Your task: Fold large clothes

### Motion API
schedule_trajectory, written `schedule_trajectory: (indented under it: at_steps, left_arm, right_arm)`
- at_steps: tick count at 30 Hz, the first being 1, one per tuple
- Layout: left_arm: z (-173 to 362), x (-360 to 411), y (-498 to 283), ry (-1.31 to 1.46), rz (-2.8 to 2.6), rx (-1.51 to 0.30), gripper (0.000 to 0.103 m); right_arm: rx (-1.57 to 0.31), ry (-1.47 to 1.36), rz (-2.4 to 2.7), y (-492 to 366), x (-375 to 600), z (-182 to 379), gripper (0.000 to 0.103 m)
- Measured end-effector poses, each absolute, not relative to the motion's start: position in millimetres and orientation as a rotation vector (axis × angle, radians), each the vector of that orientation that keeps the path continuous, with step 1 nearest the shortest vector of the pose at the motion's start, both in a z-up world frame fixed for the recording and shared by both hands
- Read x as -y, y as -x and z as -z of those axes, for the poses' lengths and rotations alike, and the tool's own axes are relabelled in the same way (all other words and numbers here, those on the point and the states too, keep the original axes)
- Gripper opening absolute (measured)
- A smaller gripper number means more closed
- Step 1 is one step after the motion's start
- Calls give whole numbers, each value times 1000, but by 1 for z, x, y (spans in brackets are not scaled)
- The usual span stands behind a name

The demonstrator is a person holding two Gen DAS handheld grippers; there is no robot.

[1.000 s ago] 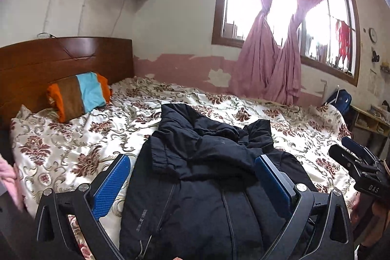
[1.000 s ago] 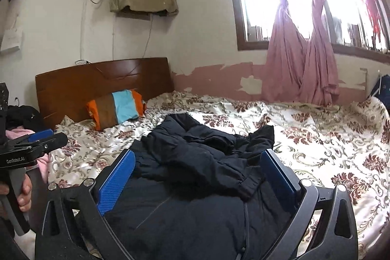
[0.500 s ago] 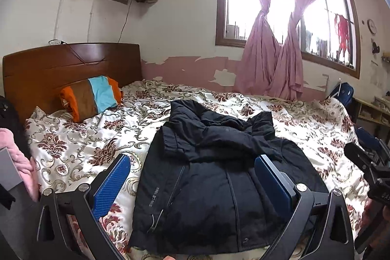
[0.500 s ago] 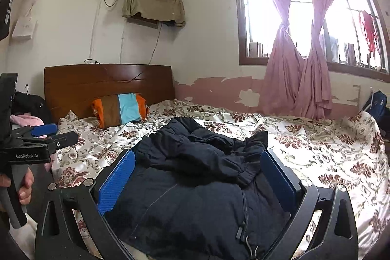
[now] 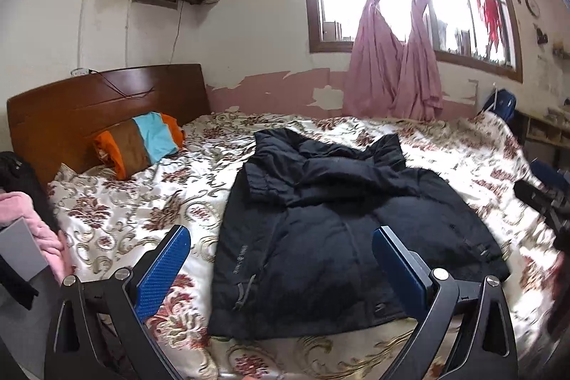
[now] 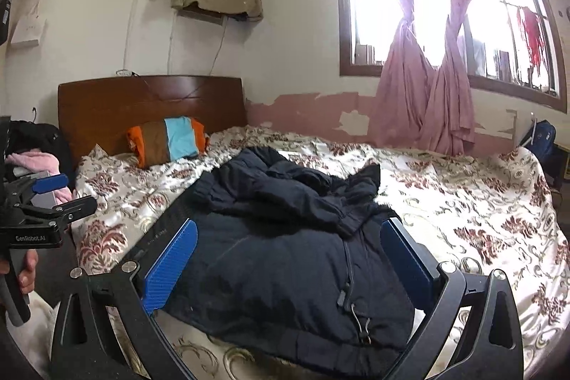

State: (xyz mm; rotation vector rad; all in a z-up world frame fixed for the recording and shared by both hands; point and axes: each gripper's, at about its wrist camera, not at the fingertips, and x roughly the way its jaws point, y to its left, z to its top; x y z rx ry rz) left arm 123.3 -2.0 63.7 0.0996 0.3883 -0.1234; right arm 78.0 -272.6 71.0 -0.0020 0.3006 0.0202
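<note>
The jacket (image 5: 342,230) lies on the bed (image 5: 142,202), sleeves folded across its chest. My left gripper (image 5: 278,259) and right gripper (image 6: 288,255) hover spread wide, holding nothing. I judge the next move is gripping the hem's 2 corners. No containers visible.

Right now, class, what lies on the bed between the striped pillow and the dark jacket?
Only bare floral bedspread: nothing rests between the striped pillow and the dark jacket. The right wrist view shows it best.

Dark jacket (image 6: 285,248) lies on floral bedspread (image 6: 463,202).
</note>
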Motion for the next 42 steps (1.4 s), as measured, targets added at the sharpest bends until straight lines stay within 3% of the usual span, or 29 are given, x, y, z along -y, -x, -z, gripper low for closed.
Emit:
schedule_trajectory:
  at_steps: [9,25,34,42]
  left_arm:
    - [-23,-4,-135,-254,128,-524,102]
    - [56,8,-168,-414,242,-761,102]
    - [73,31,-163,-577,238,-738,102]
    - [68,15,-169,-482,273,-763,102]
  right_arm:
    - [-451,5,-43,-96,282,-28,101]
    - [-777,290,-8,-122,271,60,101]
    - [-799,358,78,-144,262,66,101]
    - [-791,363,54,-167,257,52,101]
